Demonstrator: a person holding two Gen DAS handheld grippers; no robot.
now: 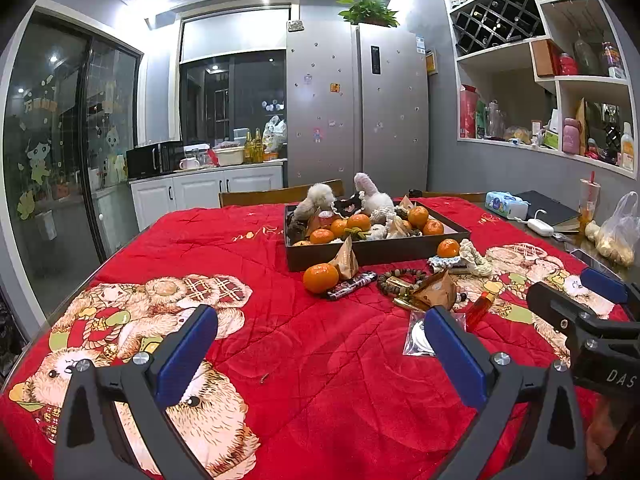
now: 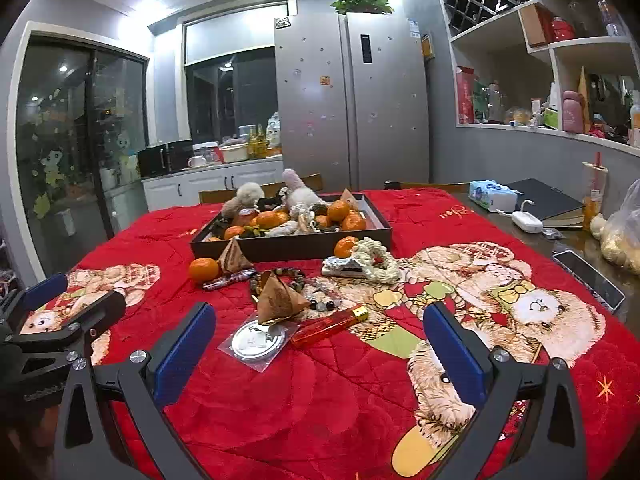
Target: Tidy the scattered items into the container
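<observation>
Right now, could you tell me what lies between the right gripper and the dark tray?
In the right wrist view, between the right gripper and the tray: a bagged disc, a red lighter, a paper pyramid and beads.

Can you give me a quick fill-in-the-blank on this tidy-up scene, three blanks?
1. Both the left gripper and the right gripper hold ____.
2. The dark tray holds several orange ____.
3. The blanket under the loose items is mainly ____.

Missing words: nothing; tangerines; red
</observation>
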